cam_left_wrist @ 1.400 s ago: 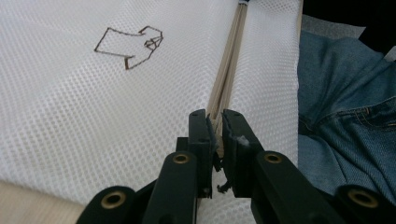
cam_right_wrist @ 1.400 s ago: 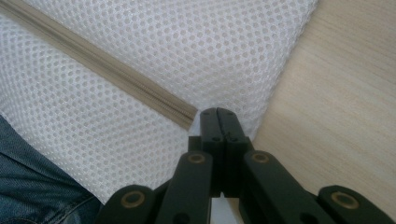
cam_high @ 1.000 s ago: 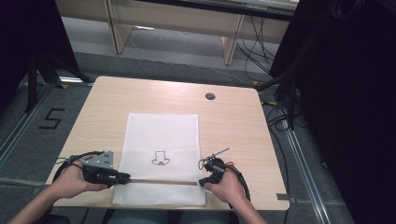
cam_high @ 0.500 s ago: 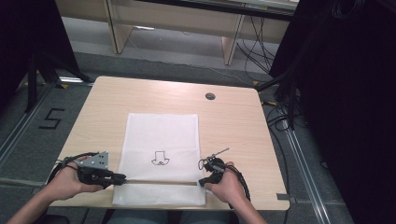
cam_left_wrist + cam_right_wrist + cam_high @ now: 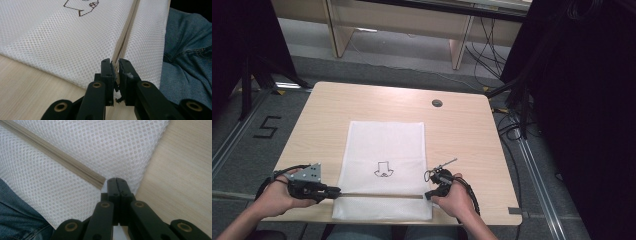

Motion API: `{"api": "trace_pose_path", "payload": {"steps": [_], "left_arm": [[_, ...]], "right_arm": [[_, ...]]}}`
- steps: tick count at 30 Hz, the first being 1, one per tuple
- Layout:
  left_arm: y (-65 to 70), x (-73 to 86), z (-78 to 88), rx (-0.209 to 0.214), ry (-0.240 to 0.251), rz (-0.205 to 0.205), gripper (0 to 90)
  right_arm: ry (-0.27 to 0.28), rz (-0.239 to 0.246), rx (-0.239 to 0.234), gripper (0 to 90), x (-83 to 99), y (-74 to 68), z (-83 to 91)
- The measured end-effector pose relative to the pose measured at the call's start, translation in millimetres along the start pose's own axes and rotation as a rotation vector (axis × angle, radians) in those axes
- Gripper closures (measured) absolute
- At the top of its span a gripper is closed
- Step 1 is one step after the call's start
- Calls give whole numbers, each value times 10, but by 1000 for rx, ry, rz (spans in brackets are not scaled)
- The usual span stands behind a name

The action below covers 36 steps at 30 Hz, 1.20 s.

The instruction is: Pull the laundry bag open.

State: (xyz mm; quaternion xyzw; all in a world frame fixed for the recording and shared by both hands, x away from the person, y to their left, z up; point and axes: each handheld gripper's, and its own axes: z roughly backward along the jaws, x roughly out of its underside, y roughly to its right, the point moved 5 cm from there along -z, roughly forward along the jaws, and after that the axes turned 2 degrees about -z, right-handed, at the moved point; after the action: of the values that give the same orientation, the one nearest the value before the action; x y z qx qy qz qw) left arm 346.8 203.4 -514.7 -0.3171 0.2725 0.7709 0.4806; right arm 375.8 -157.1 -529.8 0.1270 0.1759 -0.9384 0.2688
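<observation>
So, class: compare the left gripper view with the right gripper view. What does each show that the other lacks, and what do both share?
Left gripper view alone: the printed drawing on the mesh bag, and the left claw nearly closed on the zipper's near end.

Right gripper view alone: the zipper's other end stopping just beside the right claw, whose jaws are pressed together at the bag's edge.

Both share: white mesh fabric, the beige zipper, the wooden table and blue jeans.

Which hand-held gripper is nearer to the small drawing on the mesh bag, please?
Right. The right hand-held gripper sits just right of the drawing; the left hand-held gripper is farther away at the mesh bag's left edge.
</observation>
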Motion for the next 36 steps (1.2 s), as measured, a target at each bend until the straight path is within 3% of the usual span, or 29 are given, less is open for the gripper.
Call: {"api": "trace_pose_path", "payload": {"steps": [26,31,33,36], "left_arm": [[-28,41,21,18,11,22,822],[-38,75,49,14,9,35,823],[-84,119,94,-11,-21,19,823],[-108,170,140,-24,-20,42,822]], "right_arm": [[5,1,-3,900,2,3,-1],[5,4,-2,900,2,4,-3],[-2,9,-16,900,3,6,-3],[4,2,-2,900,2,2,-1]]}}
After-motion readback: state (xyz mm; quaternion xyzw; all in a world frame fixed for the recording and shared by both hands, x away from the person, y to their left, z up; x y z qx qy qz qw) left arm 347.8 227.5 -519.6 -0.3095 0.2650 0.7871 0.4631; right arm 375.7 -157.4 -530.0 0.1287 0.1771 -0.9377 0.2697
